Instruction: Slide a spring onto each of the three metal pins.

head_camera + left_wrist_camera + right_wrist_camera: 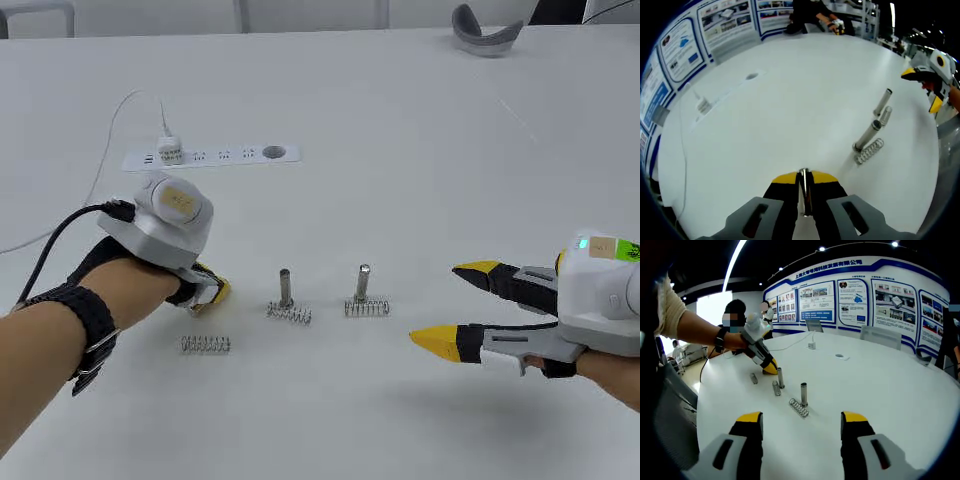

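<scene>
Finds a white table (400, 150) with two metal pins upright near the centre of the head view, the left pin (285, 286) and the right pin (363, 281), side by side and apart. Places the middle spring (289, 313) flat on the table at 6 o'clock of the left pin, right at its base, and the right spring (367, 308) flat at 6 o'clock of the right pin, also at its base. Has the left spring (205, 344) lying alone at 8 o'clock of the left pin, apart from both pins. Shows the left gripper (218, 291) at 9 o'clock of the left pin, low over the table and just at 12 o'clock of the left spring, with its yellow tips pressed together. Reveals, in the left gripper view, the held pin (803, 187), a slim metal rod pinched between those jaws and running along them. Shows the right gripper (434, 303) at 3 o'clock of the right pin, near it but apart, jaws spread wide and yellow tips aimed toward the pins. Adds a power strip (215, 156) at 11 o'clock of the pins, well apart, with a white plug (169, 150) in its left end and a white cable (110, 130) curving off toward 9 o'clock. Catches a grey curved object (487, 32) at the table's far edge, at 1 o'clock.
</scene>
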A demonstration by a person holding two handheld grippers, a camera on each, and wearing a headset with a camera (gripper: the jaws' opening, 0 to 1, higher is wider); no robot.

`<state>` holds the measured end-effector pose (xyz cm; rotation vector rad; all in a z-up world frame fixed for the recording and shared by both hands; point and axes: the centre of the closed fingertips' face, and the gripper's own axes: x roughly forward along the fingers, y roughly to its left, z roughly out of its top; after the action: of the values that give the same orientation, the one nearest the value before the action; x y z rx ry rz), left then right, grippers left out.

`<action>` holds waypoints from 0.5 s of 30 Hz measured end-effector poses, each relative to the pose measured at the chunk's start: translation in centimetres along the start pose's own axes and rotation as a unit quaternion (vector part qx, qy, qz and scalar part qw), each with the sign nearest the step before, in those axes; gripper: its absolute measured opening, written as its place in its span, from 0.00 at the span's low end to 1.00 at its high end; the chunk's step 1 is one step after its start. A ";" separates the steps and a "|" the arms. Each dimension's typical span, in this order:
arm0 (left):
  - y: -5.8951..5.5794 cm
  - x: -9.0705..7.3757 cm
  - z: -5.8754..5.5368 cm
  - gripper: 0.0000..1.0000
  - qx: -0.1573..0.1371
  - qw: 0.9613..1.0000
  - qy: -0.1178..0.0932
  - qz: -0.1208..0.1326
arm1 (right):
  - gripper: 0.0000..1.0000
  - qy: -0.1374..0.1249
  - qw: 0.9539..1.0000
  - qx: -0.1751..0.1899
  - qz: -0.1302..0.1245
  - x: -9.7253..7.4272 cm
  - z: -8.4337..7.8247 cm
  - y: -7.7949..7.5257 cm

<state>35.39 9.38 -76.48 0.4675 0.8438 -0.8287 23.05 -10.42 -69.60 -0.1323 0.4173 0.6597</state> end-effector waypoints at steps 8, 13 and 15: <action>0.0 0.0 0.0 0.08 -0.001 1.000 0.003 0.012 | 0.64 -0.001 1.000 0.002 -0.001 -0.1 0.0 -0.1; 0.0 0.0 -0.1 0.07 -0.007 1.000 0.006 0.021 | 0.63 -0.002 1.000 0.001 0.000 0.0 0.1 -0.1; 0.1 0.0 -0.1 0.07 -0.023 0.999 0.007 0.023 | 0.63 -0.004 1.000 0.000 -0.001 -0.1 0.2 -0.1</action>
<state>35.46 9.53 -76.56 0.4508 0.8606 -0.7638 23.11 -10.46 -69.36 -0.1299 0.4097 0.6588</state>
